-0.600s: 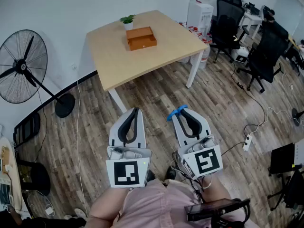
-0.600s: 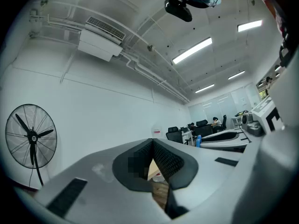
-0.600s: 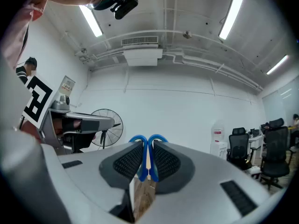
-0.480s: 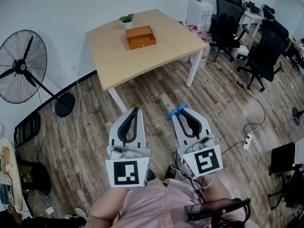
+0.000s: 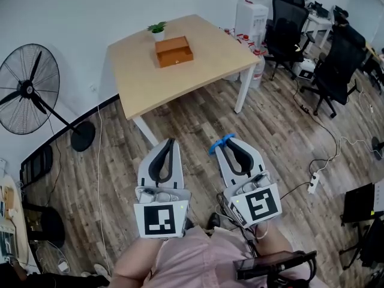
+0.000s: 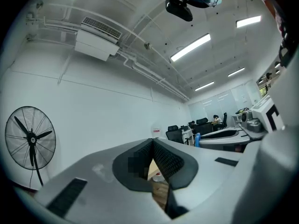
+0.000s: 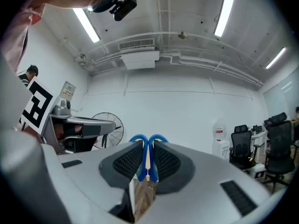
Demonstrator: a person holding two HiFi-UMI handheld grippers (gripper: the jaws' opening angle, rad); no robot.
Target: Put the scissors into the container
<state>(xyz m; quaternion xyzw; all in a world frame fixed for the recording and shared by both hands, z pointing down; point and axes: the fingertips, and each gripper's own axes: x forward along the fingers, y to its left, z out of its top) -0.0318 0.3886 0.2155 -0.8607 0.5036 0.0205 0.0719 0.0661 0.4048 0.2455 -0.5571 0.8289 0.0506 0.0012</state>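
Observation:
The scissors [image 5: 221, 143] show only their blue handles, which stick out past the tips of my right gripper [image 5: 230, 140]; it is shut on them. In the right gripper view the two blue loops [image 7: 148, 158] are pinched between the black pads, and the blades are hidden. My left gripper [image 5: 170, 141] is beside it at waist height, shut with nothing in it; its pads [image 6: 163, 158] meet at the tip. The container, an orange open box [image 5: 174, 51], sits far ahead on a light wooden table [image 5: 198, 71]. Both grippers are well short of the table, over the wood floor.
A small potted plant [image 5: 157, 29] stands behind the box. A standing fan [image 5: 27, 92] is at the left with its cable on the floor. Black office chairs [image 5: 282, 32] and a power strip [image 5: 312, 182] with cords lie to the right.
The table and box have shifted slightly up and left in the head view. Both grippers keep their places and grips.

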